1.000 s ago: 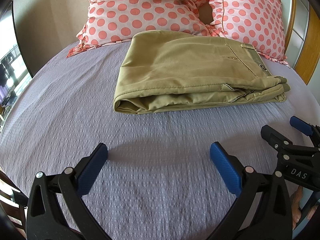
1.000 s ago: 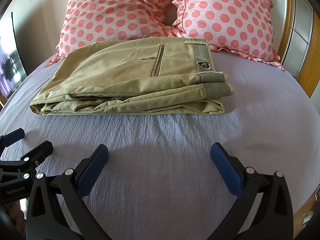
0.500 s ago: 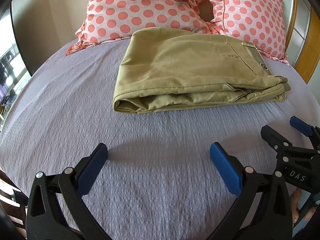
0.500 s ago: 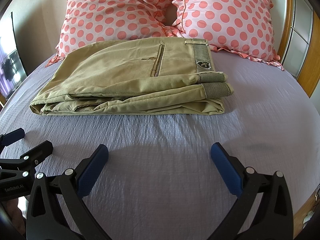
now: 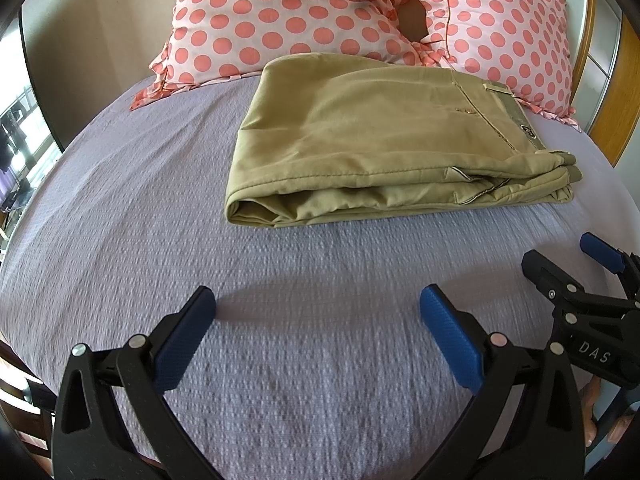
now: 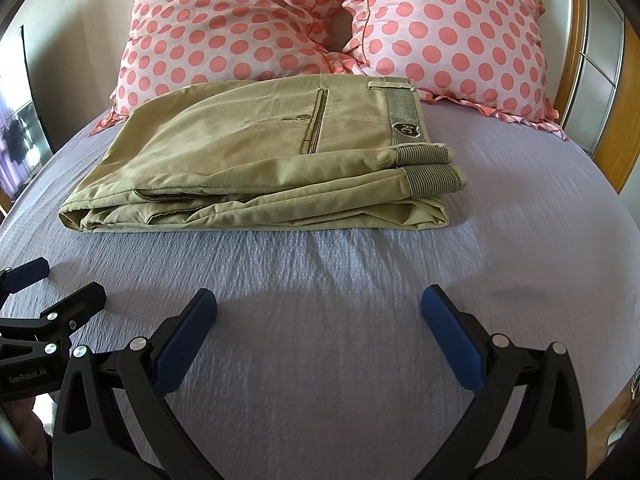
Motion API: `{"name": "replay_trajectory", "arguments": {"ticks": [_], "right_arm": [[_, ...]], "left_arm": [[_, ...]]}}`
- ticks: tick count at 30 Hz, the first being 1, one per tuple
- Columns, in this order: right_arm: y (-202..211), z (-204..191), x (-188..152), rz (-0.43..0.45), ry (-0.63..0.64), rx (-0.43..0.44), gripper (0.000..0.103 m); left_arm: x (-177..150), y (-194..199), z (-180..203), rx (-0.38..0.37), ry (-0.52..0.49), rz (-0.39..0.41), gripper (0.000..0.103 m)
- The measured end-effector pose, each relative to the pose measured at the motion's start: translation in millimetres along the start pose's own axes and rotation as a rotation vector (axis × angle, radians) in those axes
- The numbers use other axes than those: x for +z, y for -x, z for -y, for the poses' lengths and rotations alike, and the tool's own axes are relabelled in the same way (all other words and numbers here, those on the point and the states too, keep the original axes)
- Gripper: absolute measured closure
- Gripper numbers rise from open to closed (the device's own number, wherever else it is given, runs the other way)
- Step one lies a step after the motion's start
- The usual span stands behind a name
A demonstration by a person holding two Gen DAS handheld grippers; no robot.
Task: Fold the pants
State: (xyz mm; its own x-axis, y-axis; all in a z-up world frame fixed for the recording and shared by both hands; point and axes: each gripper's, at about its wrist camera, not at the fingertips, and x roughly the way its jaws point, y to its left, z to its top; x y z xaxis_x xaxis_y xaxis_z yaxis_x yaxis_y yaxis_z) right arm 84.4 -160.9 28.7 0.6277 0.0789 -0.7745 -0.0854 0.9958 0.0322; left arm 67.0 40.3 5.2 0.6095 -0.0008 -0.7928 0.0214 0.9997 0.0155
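The pants (image 6: 256,168) are folded up and laid on the bed (image 6: 360,300), just in front of two dotted pillows (image 6: 240,20). The left gripper (image 5: 318,312) and the right gripper (image 6: 318,312) are both held wide apart — nothing is pinched, and the pants are not touched.

The left hand-held gripper (image 5: 318,332) has edged leftward, so the folded khaki cotton pants (image 5: 384,148) now sit slightly farther to its right.

Home bedroom: bed (image 6: 520,240), polka-dot pillows (image 6: 224,28).
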Motion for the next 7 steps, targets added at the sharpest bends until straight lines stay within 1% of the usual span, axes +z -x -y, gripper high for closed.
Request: {"name": "replay_trajectory", "arguments": {"ticks": [7], "right_arm": [[0.1, -0.2, 0.0, 0.000, 0.000, 0.000, 0.001]], "left_arm": [[0.7, 0.3, -1.8, -0.001, -0.005, -0.003, 0.002]]}}
